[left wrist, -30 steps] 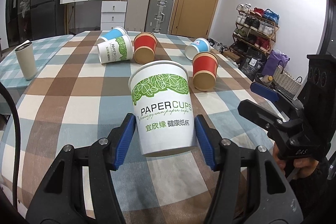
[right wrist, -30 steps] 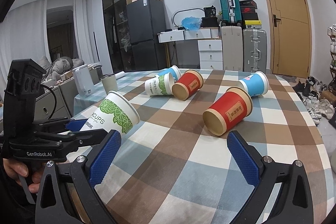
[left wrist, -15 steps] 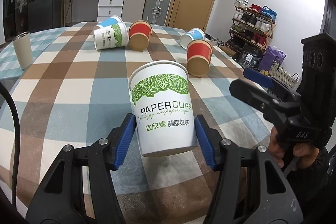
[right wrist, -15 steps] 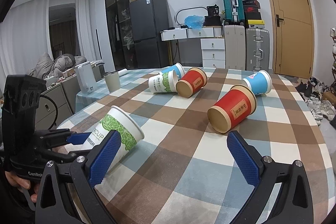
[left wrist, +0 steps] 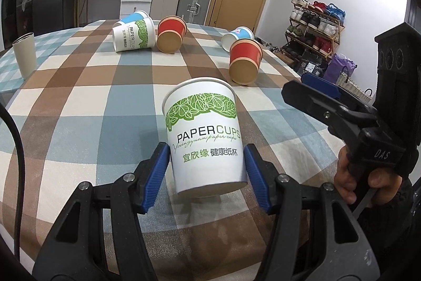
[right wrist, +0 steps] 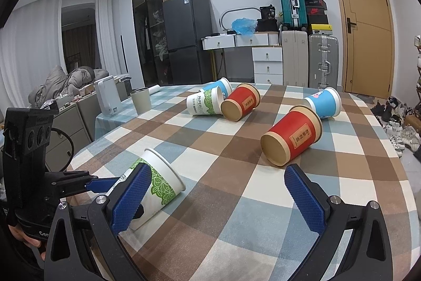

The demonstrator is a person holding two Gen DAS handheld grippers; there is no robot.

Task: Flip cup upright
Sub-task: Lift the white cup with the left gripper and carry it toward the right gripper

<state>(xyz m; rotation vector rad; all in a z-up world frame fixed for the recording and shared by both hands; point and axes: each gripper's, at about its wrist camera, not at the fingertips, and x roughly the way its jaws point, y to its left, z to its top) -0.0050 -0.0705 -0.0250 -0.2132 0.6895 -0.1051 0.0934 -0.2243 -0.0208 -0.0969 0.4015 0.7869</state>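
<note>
From the left wrist camera, the left gripper (left wrist: pixel 205 175) has its two blue pads on either side of a white paper cup (left wrist: pixel 204 133) with green leaves on it. Both pads press the cup's lower half, so it is held tight. The cup's open end points up and away, near the close edge of the checked table (left wrist: pixel 79 102). Far on the table lie another white cup (left wrist: pixel 133 36) and a red cup (left wrist: pixel 171 33), both on their sides and touching. To the right, a second red cup (left wrist: pixel 244 61) lies just in front of a blue cup (left wrist: pixel 236 37). A grey tumbler (left wrist: pixel 24 54) stands at the far left. The right gripper (left wrist: pixel 315 94) shows at the right edge.

From the right wrist camera, the right gripper (right wrist: pixel 218 196) has its pads spread wide with nothing between them. At the near left, the white paper cup (right wrist: pixel 160 181) leans over in the left gripper (right wrist: pixel 105 182), its open end pointing right. The near red cup (right wrist: pixel 292 138) lies on its side past the right pad.
</note>
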